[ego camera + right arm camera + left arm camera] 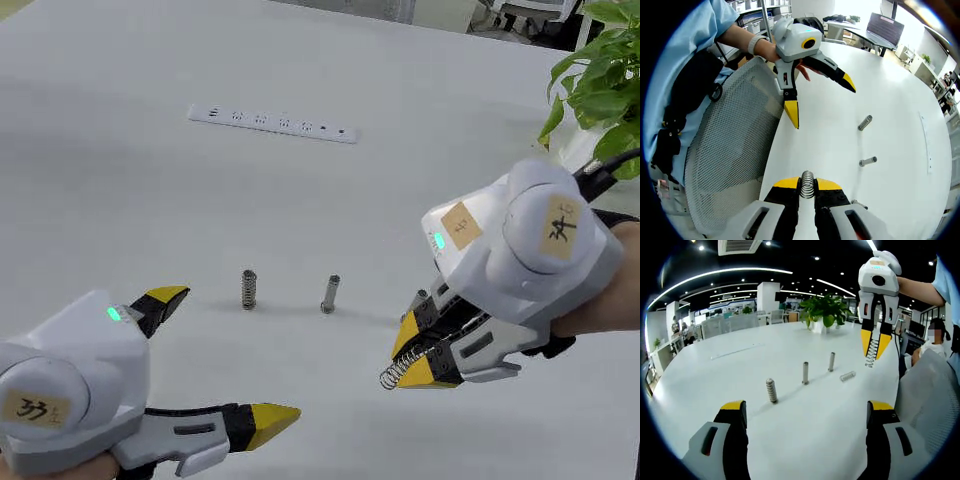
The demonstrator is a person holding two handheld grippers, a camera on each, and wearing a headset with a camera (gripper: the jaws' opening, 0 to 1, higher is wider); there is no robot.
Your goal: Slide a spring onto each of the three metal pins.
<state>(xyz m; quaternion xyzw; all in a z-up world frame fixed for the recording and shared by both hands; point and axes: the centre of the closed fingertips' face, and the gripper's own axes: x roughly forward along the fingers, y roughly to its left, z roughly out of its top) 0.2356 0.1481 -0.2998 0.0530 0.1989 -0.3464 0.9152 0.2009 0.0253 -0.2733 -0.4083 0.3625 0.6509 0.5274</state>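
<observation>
On the white table (120, 200), three metal pins are standing in a row between the grippers. A spring-covered pin (249, 289) is nearest the left gripper (244, 350), then a bare middle pin (330, 293), then a third pin (831, 361) just beside the right gripper (401, 365), with a loose spring (847, 375) lying near it. Open tabletop is stretching back to a power strip (273, 123). The right gripper is pinching a held spring (392, 376) at its tips, while the left gripper is gaping wide, empty.
</observation>
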